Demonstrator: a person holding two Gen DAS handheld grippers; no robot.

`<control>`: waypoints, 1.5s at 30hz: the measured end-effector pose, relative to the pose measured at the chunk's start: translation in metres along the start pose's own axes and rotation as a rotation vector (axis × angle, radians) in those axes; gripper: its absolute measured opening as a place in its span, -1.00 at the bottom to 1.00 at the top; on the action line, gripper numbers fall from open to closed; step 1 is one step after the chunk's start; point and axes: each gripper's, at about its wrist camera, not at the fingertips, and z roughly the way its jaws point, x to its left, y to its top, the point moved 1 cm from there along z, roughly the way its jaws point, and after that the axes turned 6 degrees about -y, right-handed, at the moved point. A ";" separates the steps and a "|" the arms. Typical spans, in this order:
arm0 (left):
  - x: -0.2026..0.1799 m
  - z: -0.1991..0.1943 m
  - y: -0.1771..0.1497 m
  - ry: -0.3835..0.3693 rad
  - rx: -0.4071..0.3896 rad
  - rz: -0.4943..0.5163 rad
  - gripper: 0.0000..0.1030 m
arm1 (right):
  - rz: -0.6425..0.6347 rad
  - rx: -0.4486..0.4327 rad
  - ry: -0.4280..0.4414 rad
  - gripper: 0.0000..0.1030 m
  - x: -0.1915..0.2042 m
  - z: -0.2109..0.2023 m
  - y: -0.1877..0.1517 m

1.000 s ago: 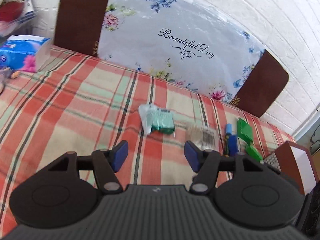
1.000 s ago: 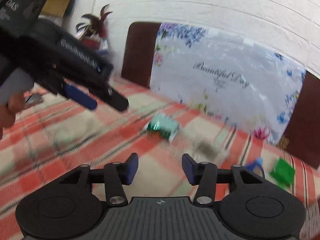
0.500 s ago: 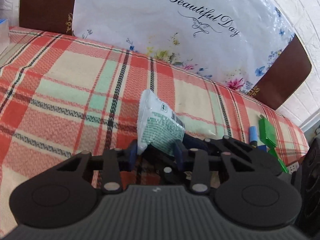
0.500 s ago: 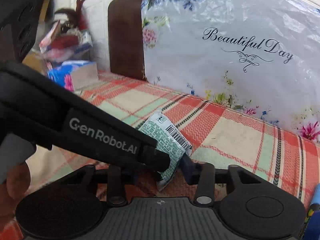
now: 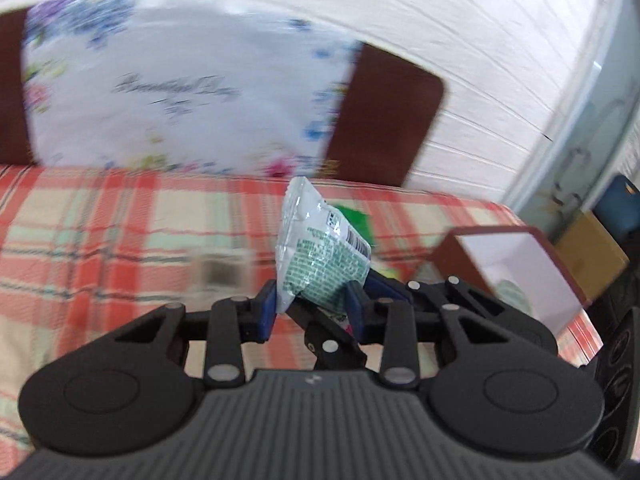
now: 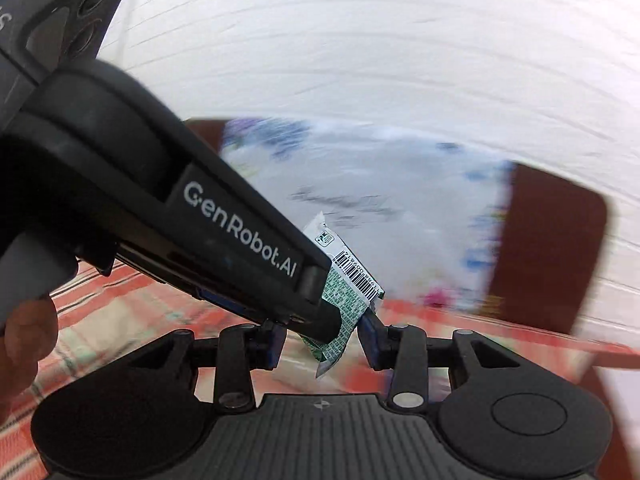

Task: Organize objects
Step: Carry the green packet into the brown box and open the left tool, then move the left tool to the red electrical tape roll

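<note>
My left claw (image 5: 312,312) and right claw (image 6: 322,344) both grip 1 packet (image 5: 320,252) above the plaid surface (image 5: 100,232); a box (image 5: 516,264) sits right, brick wall (image 5: 460,20) behind.

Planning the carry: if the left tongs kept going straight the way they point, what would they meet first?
Likely the plaid tablecloth ahead, short of the floral headboard. The left tongs already pinch the green packet; blur leaves depth unclear.
</note>
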 end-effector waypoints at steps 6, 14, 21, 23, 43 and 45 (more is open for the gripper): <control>-0.110 0.056 0.011 -0.142 0.067 0.144 -0.27 | 0.015 0.003 -0.213 -0.24 -0.101 -0.042 -0.017; -0.242 0.167 0.004 -0.275 0.193 0.297 -0.27 | 0.169 0.129 -0.400 -0.24 -0.244 -0.057 -0.061; -0.285 0.230 -0.010 -0.239 0.264 0.358 -0.07 | 0.213 0.219 -0.502 0.19 -0.295 -0.029 -0.089; -0.282 0.230 -0.010 -0.241 0.270 0.361 -0.04 | 0.200 0.194 -0.505 0.22 -0.289 -0.028 -0.089; -0.156 0.048 -0.015 -0.115 0.001 0.185 0.22 | 0.200 -0.115 -0.338 0.29 -0.120 -0.079 -0.063; -0.125 0.030 -0.018 -0.077 -0.021 0.132 0.22 | 0.172 -0.113 -0.272 0.30 -0.120 -0.101 -0.070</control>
